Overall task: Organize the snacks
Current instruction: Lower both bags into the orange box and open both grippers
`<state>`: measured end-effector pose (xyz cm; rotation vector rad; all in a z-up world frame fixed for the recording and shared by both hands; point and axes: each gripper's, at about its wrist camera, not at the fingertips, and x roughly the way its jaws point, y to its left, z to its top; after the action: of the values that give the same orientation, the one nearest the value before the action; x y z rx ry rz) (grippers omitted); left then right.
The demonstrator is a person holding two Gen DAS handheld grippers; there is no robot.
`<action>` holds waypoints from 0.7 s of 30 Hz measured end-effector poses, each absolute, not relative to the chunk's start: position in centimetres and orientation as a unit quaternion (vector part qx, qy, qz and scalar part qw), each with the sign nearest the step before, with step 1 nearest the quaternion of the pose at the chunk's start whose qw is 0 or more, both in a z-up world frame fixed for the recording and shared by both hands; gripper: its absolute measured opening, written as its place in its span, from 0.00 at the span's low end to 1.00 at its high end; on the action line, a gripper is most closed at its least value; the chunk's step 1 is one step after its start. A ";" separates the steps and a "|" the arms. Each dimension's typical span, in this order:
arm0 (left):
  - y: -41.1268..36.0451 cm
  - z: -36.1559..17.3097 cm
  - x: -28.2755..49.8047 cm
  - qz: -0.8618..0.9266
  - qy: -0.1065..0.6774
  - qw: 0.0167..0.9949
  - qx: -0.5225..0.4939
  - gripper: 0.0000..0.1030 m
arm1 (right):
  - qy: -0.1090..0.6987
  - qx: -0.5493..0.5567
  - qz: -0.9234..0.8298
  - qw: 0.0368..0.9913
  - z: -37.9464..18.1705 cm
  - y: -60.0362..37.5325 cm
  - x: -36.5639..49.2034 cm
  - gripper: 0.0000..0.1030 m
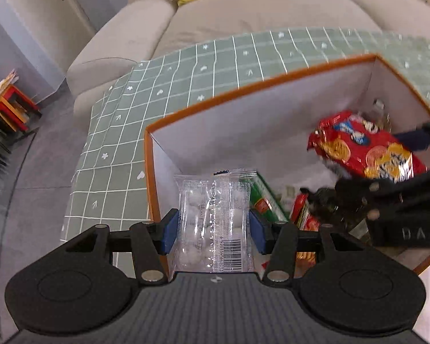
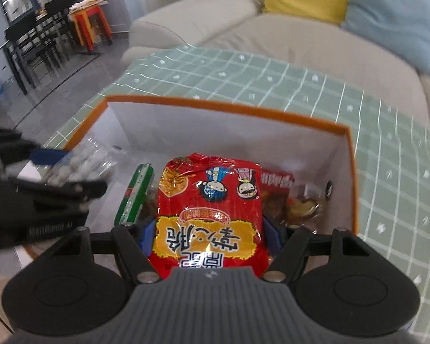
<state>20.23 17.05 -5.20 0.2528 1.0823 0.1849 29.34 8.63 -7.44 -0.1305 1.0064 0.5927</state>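
Left gripper was clamped on clear packet of white sweets, held over left end of orange-rimmed box. Green tube lay between. Right gripper was clamped on red noodle packet, held over box on bench.

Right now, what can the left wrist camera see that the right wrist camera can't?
Only the left wrist view shows the barcode on the clear packet of white sweets pinched in the left gripper. Only the right wrist view shows the black chairs and the cartoon front of the red snack bag in the right gripper. Both show the orange-rimmed box, green checked cloth and sofa.
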 end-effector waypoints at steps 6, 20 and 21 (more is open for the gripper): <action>16.4 -6.2 20.4 0.085 0.526 0.832 0.154 0.61 | 0.489 -0.069 0.271 0.826 -8.3 9.3 28.9 0.67; 15.8 -5.5 20.1 0.093 0.519 0.834 0.165 0.77 | 0.469 -0.075 0.262 0.840 -7.7 8.3 27.9 0.84; 15.6 -5.3 19.8 0.093 0.513 0.837 0.168 0.78 | 0.464 -0.071 0.262 0.843 -7.4 8.1 27.6 0.86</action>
<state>19.83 15.61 -5.26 0.3549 1.0860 0.1958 27.65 8.07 -7.37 -0.1504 0.9796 0.5527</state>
